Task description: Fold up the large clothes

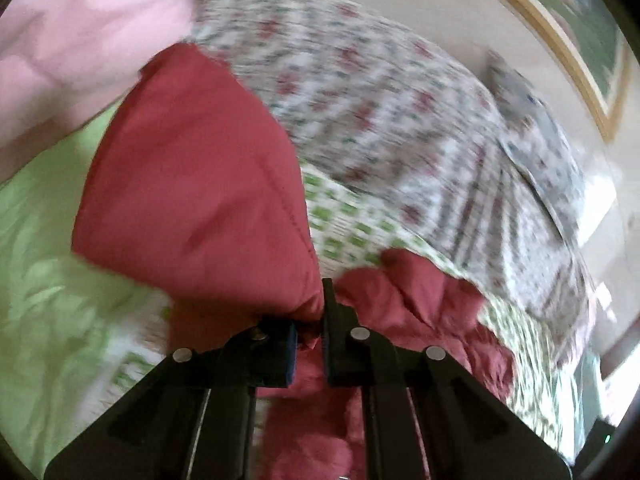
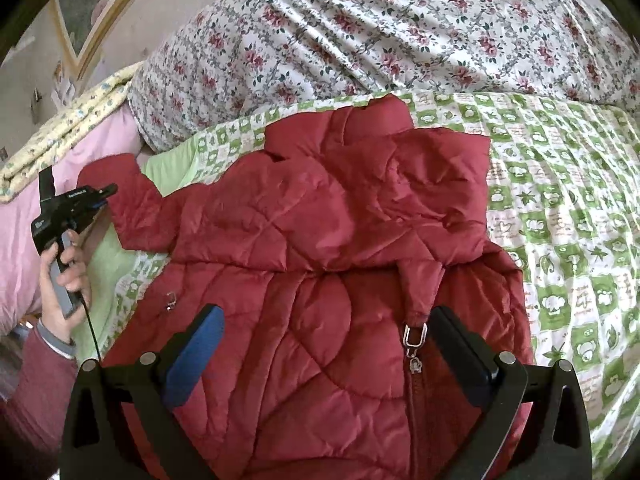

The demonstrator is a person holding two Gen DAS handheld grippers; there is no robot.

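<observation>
Red quilted jacket, soft, puffy and likely slippery, spread on the checked sheet; left gripper pinches its sleeve, right gripper gapes above the zip.

Left gripper at bottom centre, jaws nearly closed, pinching red jacket fabric. Big red fold fills centre-left, more bunched red at lower right of the fingers. Green-and-white checked sheet under it, plain green at left. Floral duvet across upper centre, blurred. Pink bedding upper left. Framed picture upper right.
</observation>
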